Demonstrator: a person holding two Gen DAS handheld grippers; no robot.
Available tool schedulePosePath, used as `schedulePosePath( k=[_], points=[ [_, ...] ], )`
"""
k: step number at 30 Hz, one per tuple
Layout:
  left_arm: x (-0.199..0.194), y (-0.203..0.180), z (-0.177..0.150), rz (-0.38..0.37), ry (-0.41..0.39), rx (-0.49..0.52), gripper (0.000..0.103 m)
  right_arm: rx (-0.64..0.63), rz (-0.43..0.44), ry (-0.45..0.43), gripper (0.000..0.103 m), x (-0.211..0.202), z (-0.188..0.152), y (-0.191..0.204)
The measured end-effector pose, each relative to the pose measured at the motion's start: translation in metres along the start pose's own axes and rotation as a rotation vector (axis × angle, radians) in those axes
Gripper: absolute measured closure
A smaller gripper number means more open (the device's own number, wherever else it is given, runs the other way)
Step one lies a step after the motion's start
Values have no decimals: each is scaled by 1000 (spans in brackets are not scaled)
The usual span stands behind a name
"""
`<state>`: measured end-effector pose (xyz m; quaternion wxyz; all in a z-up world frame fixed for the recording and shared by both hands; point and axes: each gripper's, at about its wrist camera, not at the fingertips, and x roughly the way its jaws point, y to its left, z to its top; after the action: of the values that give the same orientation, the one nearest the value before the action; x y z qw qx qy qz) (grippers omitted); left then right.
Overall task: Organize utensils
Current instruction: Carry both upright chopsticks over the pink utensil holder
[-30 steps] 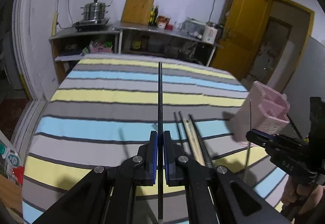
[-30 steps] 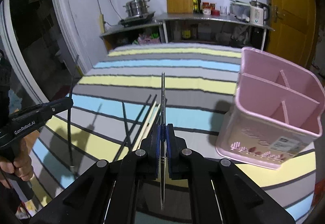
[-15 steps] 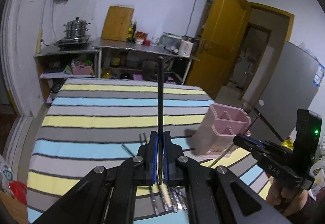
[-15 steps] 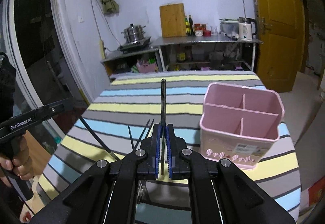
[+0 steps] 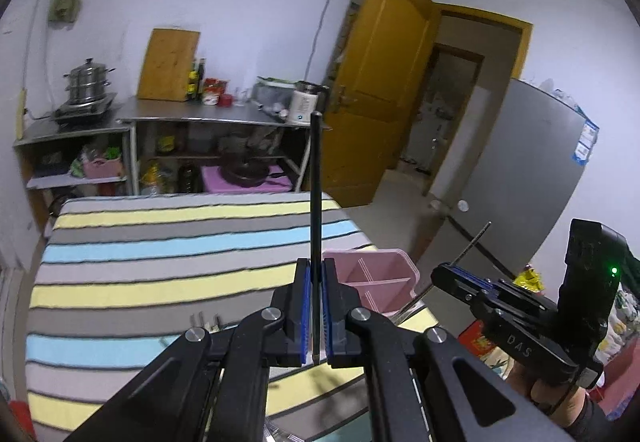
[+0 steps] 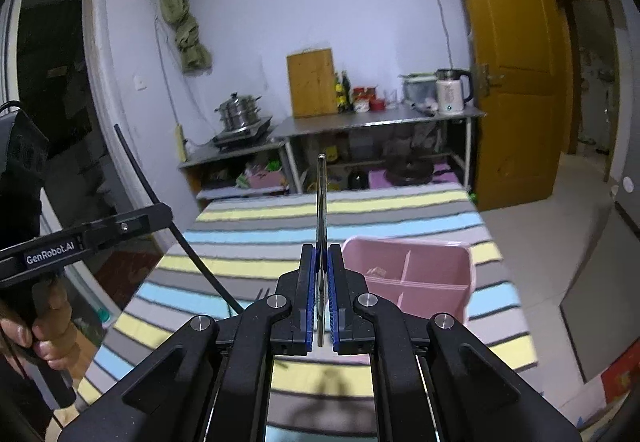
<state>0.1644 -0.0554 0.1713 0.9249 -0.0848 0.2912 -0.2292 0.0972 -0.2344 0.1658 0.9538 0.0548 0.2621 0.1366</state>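
The striped surface [image 5: 160,262] carries the pink caddy [image 6: 416,274], near its right edge, with spare chopsticks [image 5: 204,320] lying loose beside it. Left tool [image 5: 314,306] is clenched on a black chopstick [image 5: 316,181], right tool [image 6: 320,294] on a metal one [image 6: 321,201], both pointing forward and angled down, probably for dropping into the caddy's compartments.

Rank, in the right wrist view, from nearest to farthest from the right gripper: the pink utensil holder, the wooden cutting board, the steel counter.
1. Pink utensil holder: on the striped table, just right of the right gripper.
2. Steel counter: beyond the table's far end.
3. Wooden cutting board: standing on the counter, against the back wall.
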Motion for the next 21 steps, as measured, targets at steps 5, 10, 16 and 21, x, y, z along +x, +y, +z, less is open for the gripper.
schedulePosePath(
  k=[5,10,16,21],
  points=[
    [27,-15,21,-37,-11,6,98,13,-33,-36,97,-1,17,-16],
    [60,-18,29,-51,6,2,98,41,-54,-38,97,11,21,-32],
    [104,-12,20,-60,56,-14,98,81,-61,-2,97,34,14,-49],
    [129,-5,4,-57,99,-19,98,102,-68,54,97,55,-1,-59]
  ],
)
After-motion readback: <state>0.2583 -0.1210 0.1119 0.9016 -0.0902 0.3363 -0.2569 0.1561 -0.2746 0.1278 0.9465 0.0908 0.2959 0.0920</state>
